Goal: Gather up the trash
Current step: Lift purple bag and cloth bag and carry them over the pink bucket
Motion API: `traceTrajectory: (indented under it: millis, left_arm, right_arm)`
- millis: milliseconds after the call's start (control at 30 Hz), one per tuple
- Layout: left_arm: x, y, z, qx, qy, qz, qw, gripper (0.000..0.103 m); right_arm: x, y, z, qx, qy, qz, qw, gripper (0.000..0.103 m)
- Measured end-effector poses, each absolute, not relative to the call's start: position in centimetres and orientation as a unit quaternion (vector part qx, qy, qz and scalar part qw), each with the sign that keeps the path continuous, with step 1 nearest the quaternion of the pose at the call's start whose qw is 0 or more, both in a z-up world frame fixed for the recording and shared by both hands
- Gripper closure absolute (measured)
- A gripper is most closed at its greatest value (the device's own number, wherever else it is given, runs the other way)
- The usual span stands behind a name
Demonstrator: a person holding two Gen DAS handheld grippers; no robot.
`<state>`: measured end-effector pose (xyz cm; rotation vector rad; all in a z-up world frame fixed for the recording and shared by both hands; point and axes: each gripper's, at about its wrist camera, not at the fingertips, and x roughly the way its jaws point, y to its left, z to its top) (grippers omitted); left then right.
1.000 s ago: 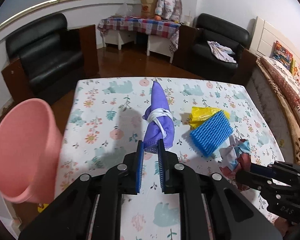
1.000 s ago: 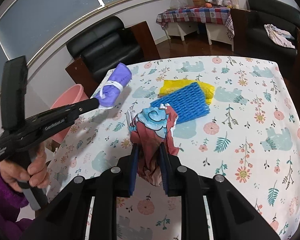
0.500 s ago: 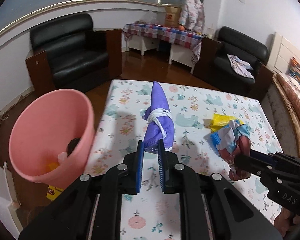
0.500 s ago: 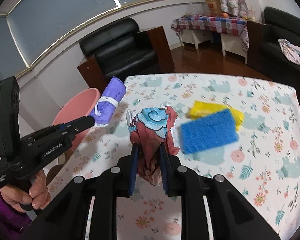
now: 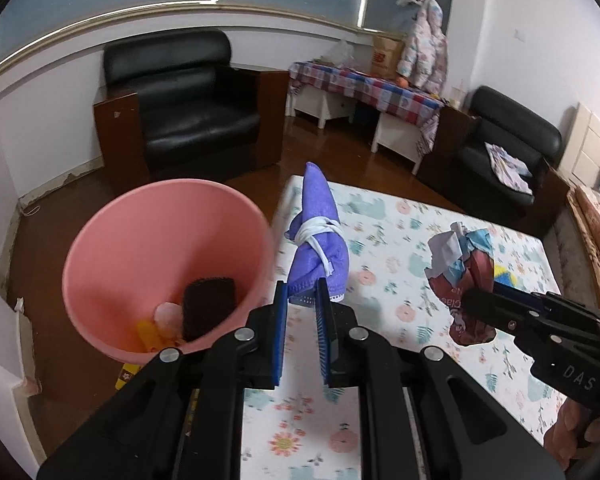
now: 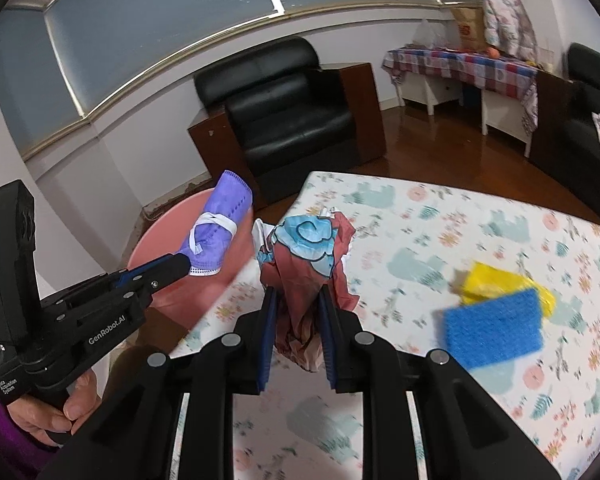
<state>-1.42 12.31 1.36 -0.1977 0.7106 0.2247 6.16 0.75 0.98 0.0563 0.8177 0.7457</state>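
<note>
My left gripper [image 5: 302, 292] is shut on a rolled purple face mask [image 5: 318, 236] tied with its white strap; the roll sticks up above the table's left edge, just right of a pink bin [image 5: 156, 248]. Inside the bin lie a dark sponge [image 5: 208, 306] and a few small yellow and pale items. In the right wrist view, my right gripper [image 6: 296, 300] is shut on a crumpled red, white and blue wrapper [image 6: 306, 256], held above the table. The purple mask [image 6: 218, 228] and left gripper [image 6: 180, 268] show there in front of the pink bin [image 6: 168, 240].
A blue sponge [image 6: 494, 322] and a yellow bag [image 6: 500, 284] lie on the floral tablecloth [image 6: 440, 216] to the right. A black armchair [image 5: 188, 104] stands behind the bin, another armchair [image 5: 504, 152] and a side table with a checked cloth [image 5: 364, 88] further back. A hand [image 6: 52, 404] holds the left gripper.
Both grippers have swung left with their loads, off the table's middle toward the pink bin, which now sits larger and closer with its contents visible. The blue sponge and yellow bag stayed put.
</note>
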Motion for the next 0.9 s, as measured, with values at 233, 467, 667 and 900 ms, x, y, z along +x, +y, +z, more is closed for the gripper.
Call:
traceTrajectory:
  millis: [233, 467, 667, 900]
  left_arm:
    - [-2.5, 15.0, 1.6, -0.111, 0.337, 0.139, 0.925, 0.09]
    - [-3.7, 17.9, 1.6, -0.124, 0.331, 0.171, 0.92, 0.09]
    - [-4.3, 19.6, 1.3, -0.134, 0.332, 0.192, 0.914, 0.09]
    - [-4.6, 21.3, 0.5, -0.142, 0.338, 0.213, 0.905, 0.09]
  right_arm:
    - [6.6, 4.7, 1.8, 0.012, 0.379, 0.38, 0.844, 0.083]
    - [7.2, 8.4, 2.1, 0.003, 0.377, 0.402, 0.834, 0.083]
    - [7.5, 11.5, 2.1, -0.004, 0.378, 0.422, 0.824, 0.083]
    - [7.7, 14.9, 1.1, -0.018, 0.389, 0.438, 0.81, 0.083]
